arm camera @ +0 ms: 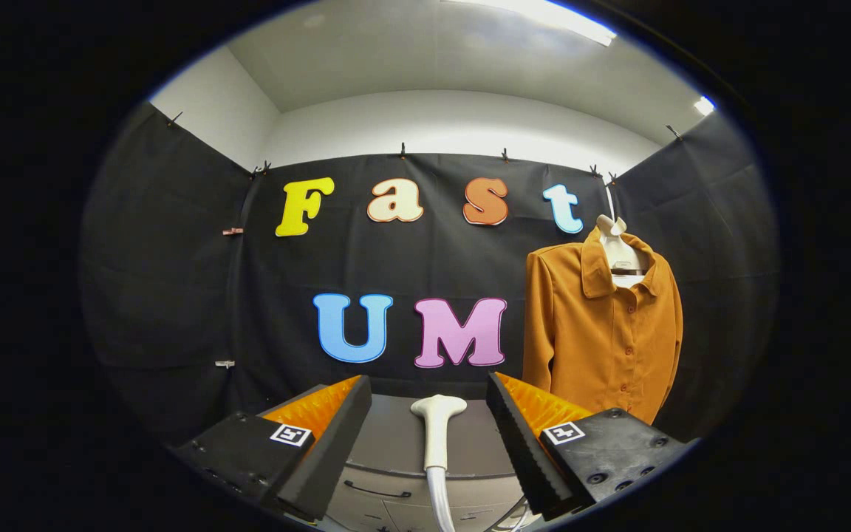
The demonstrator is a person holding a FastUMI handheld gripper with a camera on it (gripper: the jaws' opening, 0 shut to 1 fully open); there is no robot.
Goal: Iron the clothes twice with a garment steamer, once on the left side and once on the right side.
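The claw (429, 414) is spread around the ungripped white plastic steamer head (436, 428); the hanging orange button-up shirt (599, 332) looks unsteamed.

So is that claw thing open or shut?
Open. The gripper has its fingers spread wide, the steamer standing in the gap between them, touched by neither.

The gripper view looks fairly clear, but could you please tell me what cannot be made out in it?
- Steamer: its hose runs down out of sight between the open gripper fingers, so where it leads is unknown.
- Orange shirt: the hem is hidden behind the right finger.
- Cabinet: its lower front is cut off.
- Hanger: its mounting is too small to tell.
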